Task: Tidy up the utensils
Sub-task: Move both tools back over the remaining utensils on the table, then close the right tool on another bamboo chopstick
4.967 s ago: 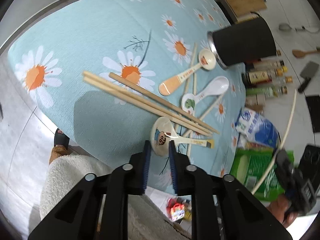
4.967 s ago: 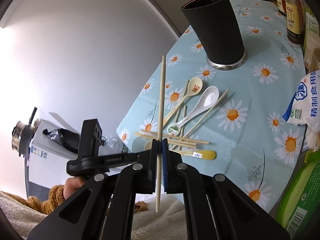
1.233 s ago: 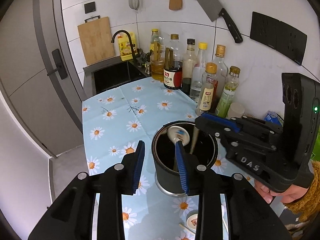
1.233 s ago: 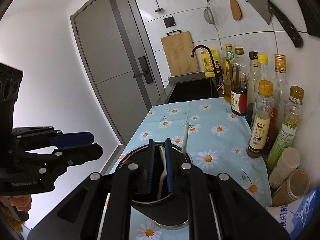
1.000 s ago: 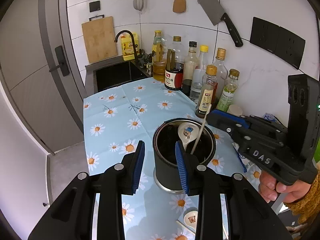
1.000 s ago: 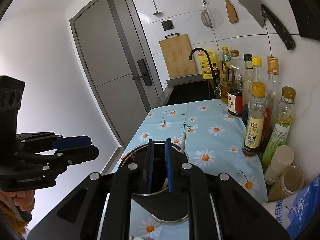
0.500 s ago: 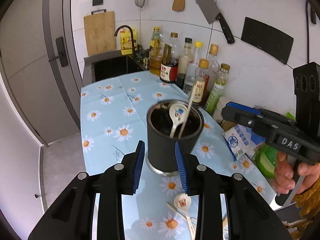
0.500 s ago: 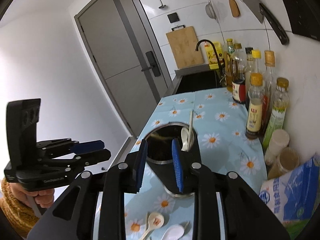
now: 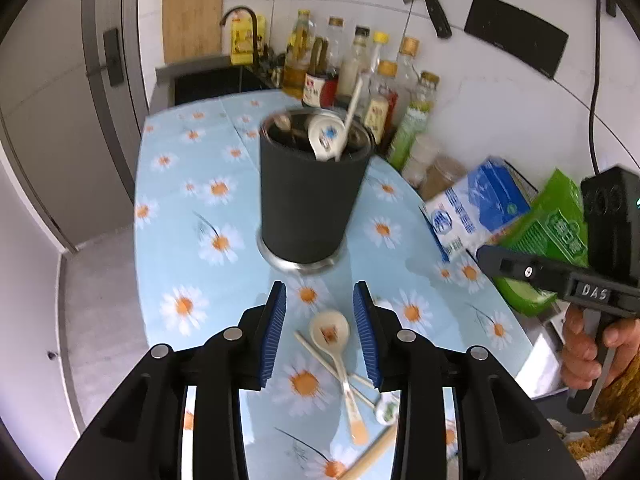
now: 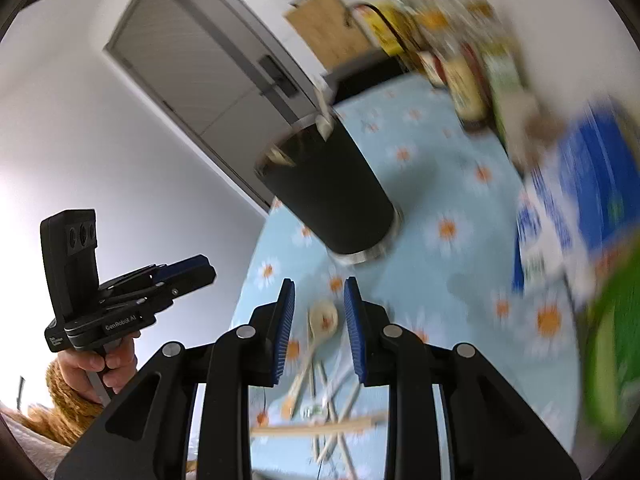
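The black utensil holder (image 9: pixel 316 200) (image 10: pixel 332 196) stands on the daisy tablecloth with a white spoon (image 9: pixel 326 138) and a pale chopstick (image 9: pixel 354 100) leaning inside it. My left gripper (image 9: pixel 320 316) hovers in front of the holder, empty, its jaws opening a little. Below it lies a cream spoon (image 9: pixel 330 330) (image 10: pixel 322 316) among loose chopsticks (image 10: pixel 312 426) and a second spoon (image 9: pixel 386 408). My right gripper (image 10: pixel 318 312) stands open and empty over the same cream spoon. Each gripper shows in the other's view: the right gripper (image 9: pixel 492 258), the left gripper (image 10: pixel 208 274).
Sauce bottles (image 9: pixel 376 80) line the wall behind the holder. A blue and white bag (image 9: pixel 476 208) and a green packet (image 9: pixel 552 232) lie at the table's right side. The table edge (image 9: pixel 138 216) drops to the floor on the left. The right wrist view is blurred.
Both grippers have drawn back from above the holder and tipped down toward the table. The right gripper has opened, and the chopstick now leans in the holder.
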The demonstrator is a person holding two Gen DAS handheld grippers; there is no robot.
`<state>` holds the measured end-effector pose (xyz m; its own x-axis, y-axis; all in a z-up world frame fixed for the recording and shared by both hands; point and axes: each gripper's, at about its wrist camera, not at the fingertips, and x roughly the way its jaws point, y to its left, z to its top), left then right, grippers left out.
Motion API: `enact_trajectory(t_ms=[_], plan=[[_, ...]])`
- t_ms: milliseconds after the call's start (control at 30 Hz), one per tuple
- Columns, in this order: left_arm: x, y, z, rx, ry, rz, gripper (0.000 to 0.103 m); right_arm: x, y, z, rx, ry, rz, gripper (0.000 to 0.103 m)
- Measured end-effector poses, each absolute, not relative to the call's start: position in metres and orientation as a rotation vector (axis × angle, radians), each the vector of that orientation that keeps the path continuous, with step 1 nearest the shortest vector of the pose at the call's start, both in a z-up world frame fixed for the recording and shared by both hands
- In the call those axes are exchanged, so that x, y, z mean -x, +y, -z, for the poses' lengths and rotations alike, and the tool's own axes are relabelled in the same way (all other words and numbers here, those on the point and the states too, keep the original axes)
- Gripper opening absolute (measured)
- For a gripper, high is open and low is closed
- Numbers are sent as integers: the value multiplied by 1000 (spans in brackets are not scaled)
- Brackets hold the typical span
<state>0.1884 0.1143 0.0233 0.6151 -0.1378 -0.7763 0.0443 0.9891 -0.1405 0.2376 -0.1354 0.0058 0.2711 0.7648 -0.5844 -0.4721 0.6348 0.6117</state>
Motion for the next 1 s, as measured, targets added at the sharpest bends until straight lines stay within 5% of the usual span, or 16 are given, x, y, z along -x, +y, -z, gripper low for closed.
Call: enact_trajectory(t_ms=[667,1000], plan=[[-157,95,52,233,1122,135,34,-189,-157,110,-693,1384,-824,27],[-157,95,64,222,1165,153,34,-186,-147,139,-832,1462,-827,19]])
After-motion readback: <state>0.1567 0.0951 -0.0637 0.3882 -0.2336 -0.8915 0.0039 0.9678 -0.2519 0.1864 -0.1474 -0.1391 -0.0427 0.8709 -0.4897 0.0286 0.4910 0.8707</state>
